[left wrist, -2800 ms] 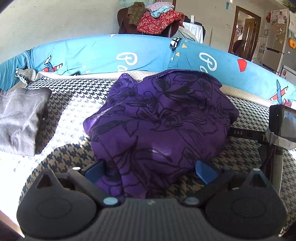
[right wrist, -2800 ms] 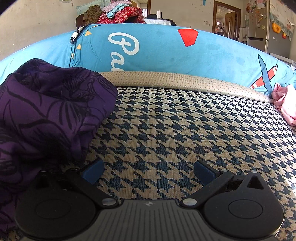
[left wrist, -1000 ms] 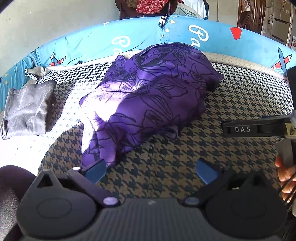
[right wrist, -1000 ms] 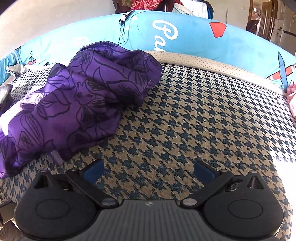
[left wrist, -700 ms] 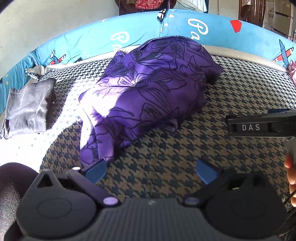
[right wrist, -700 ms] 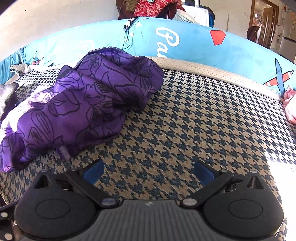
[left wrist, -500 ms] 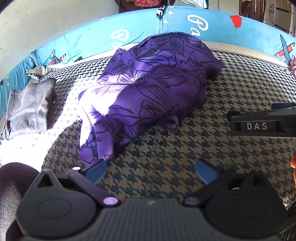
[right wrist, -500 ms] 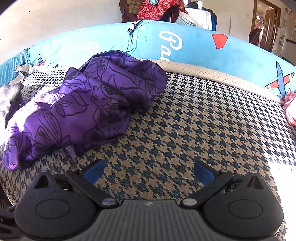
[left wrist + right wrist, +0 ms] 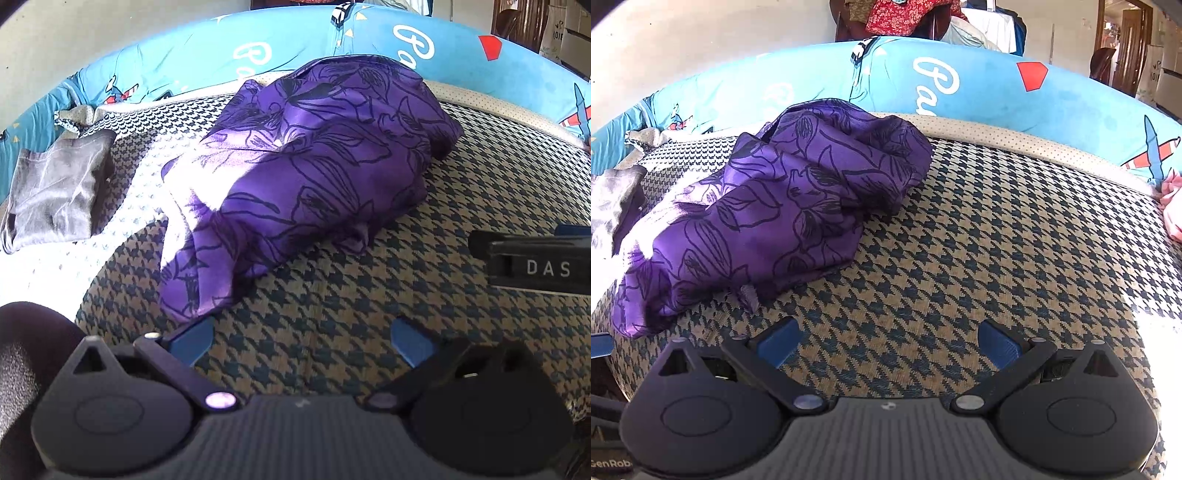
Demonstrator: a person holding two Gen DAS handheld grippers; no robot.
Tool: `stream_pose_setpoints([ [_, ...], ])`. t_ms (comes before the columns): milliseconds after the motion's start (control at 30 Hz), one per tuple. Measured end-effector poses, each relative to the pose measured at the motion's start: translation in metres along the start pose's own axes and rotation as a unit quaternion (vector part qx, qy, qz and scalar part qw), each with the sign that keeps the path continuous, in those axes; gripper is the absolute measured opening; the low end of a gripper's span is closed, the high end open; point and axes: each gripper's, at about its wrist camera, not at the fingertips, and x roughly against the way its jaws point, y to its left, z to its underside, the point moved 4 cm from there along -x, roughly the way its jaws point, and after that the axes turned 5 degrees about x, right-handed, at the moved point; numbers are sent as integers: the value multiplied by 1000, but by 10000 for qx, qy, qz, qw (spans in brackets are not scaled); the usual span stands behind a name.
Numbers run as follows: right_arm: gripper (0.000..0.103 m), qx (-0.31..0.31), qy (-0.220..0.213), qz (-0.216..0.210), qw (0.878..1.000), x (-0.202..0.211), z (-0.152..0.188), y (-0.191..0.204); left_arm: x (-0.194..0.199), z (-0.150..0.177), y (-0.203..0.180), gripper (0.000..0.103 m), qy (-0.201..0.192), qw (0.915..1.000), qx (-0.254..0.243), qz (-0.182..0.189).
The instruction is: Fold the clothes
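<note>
While both your grippers hang over the houndstooth cushion [image 9: 332, 306], neither one has cloth in it. Left gripper [image 9: 301, 341]: jaws apart, nothing between them, and its left fingertip [image 9: 190, 341] sits just beside the near hem of the purple garment [image 9: 306, 166]; contact can't be told from this view. Right gripper [image 9: 888, 341]: jaws apart too, over bare houndstooth weave, with the purple garment [image 9: 783, 206] ahead and to its left, clear of both fingertips.

That purple floral piece lies in a crumpled heap on the cushion, its far end bunched up against the beige dotted edging [image 9: 1015, 138] below the blue printed bolster [image 9: 979, 92]. Sun washes out its left side in your left wrist view. A grey garment [image 9: 55, 188] lies flat to the left of it, apart from it. A bit of pink cloth [image 9: 1172, 210] shows at the far right edge of your right wrist view. Your right gripper's body [image 9: 535, 262], marked DAS, shows at the right of the left view.
</note>
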Motion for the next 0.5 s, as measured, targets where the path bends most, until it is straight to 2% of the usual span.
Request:
stream_pose_setpoints([
  [133,103,53,60,-63,9999,1,1,7,-3,-1,7,103,45,9999,89,-133],
  [500,103,-65,239,-342,9991,3,1,15,-7,-4,15,103,127,9992,336,-185],
])
